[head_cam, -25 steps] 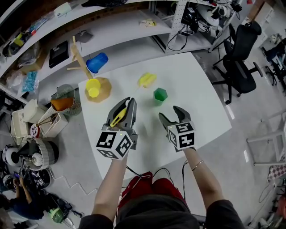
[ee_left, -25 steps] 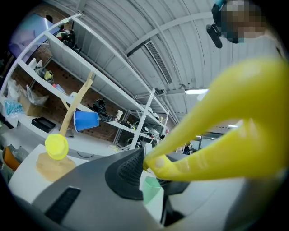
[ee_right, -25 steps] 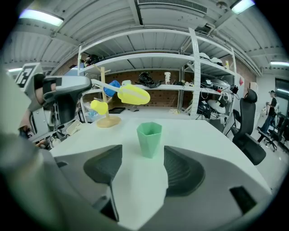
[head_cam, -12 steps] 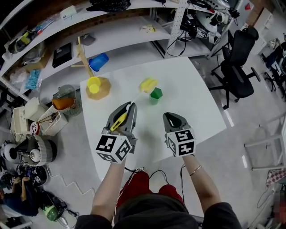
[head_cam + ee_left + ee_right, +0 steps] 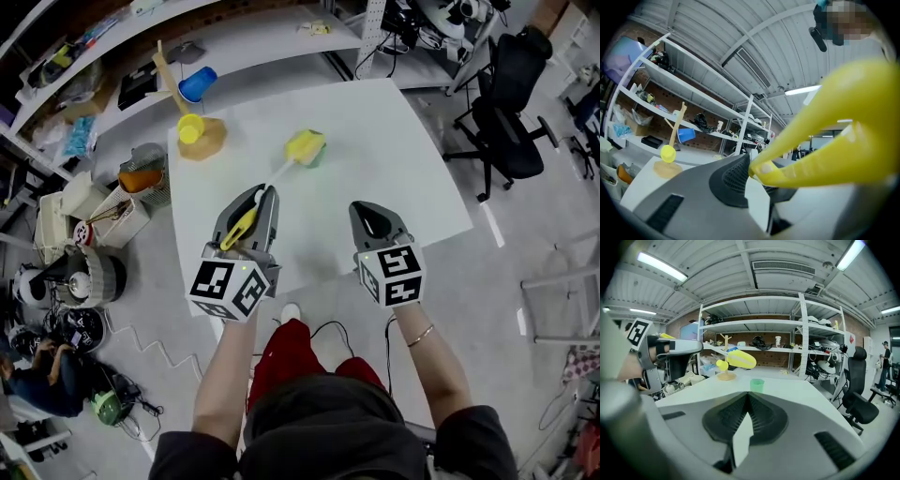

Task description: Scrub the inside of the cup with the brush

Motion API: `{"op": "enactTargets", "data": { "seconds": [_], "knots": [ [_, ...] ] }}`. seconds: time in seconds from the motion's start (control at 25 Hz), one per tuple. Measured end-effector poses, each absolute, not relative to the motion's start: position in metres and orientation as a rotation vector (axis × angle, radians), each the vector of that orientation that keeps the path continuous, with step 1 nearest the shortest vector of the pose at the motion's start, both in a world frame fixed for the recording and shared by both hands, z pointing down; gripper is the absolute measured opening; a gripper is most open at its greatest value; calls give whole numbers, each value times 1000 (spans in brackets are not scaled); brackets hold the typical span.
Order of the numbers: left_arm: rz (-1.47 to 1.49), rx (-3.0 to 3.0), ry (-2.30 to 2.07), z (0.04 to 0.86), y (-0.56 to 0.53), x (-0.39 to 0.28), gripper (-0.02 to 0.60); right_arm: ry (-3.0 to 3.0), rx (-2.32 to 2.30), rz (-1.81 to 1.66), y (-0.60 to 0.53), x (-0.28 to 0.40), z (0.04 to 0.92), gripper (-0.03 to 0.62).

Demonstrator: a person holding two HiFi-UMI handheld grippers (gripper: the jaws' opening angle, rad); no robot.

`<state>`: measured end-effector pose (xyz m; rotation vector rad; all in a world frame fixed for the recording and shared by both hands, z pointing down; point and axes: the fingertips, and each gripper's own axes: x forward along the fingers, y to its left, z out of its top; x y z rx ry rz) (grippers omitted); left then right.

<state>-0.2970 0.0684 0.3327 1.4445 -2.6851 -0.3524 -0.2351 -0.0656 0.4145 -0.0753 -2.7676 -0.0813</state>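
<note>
Yellow sponge-headed brush [image 5: 304,146] held by handle, small green cup [image 5: 757,384] upright nearby

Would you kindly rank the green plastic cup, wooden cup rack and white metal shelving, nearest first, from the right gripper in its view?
1. Green plastic cup, mid white table.
2. Wooden cup rack, table's far left.
3. White metal shelving, behind the table.

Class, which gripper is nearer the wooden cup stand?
Left. The left gripper is just short of the wooden cup stand; the right gripper lies farther right.
</note>
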Motion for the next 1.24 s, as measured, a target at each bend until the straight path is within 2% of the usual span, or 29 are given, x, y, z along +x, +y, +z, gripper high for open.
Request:
{"op": "enactTargets", "data": {
  "seconds": [0.76,0.96,1.24],
  "knots": [
    [-253,1283,-2824,334,75,-61,44,-2845,-253,-87,-68,-7,404,18],
    [-185,1269,-2848,328,79,-22,44,-2865,-282,-66,-61,26,395,18],
    [-125,1288,-2861,312,89,1,44,-2861,-318,-59,-36,44,387,18]
  ]
}}
